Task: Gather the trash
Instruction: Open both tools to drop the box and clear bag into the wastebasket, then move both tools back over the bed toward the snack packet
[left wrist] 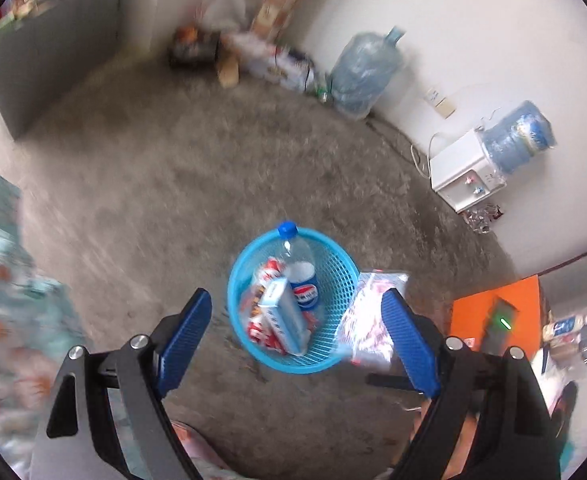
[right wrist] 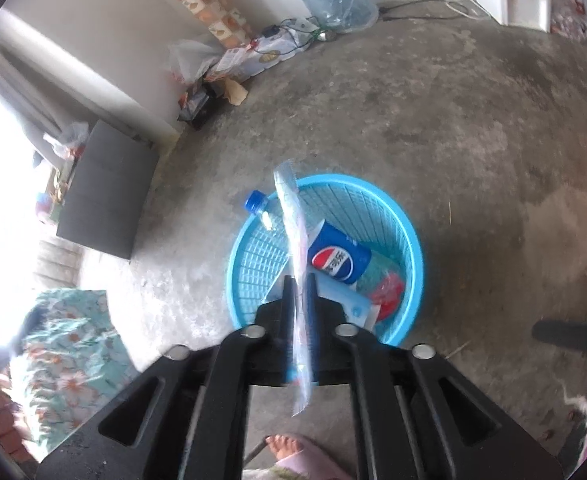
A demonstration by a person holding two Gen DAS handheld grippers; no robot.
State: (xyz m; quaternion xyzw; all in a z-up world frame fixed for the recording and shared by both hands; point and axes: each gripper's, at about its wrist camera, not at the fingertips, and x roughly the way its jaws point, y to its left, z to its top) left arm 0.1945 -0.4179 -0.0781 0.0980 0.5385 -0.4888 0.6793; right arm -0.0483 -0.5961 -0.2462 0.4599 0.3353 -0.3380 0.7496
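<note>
Bare grey concrete floor (right wrist: 433, 128) spreads to a pale wall, where a wrapped water jug (left wrist: 363, 74) and a white dispenser (left wrist: 467, 170) stand. Near the middle sits a blue mesh basket (right wrist: 373, 200) holding a Pepsi bottle (right wrist: 339, 258) with its blue cap over the rim, a pale blue box (left wrist: 283, 314) and red wrappers. The left claw (left wrist: 297, 316) hangs above the basket, blue pads wide apart with nothing between them. The right claw (right wrist: 301, 280) is over the basket's near rim, its jaws only slightly apart, and a thin clear plastic wrapper (right wrist: 293, 224) stands edge-on between them; whether the pads press on it cannot be told. A floral cloth (right wrist: 69, 344) lies at the left.
</note>
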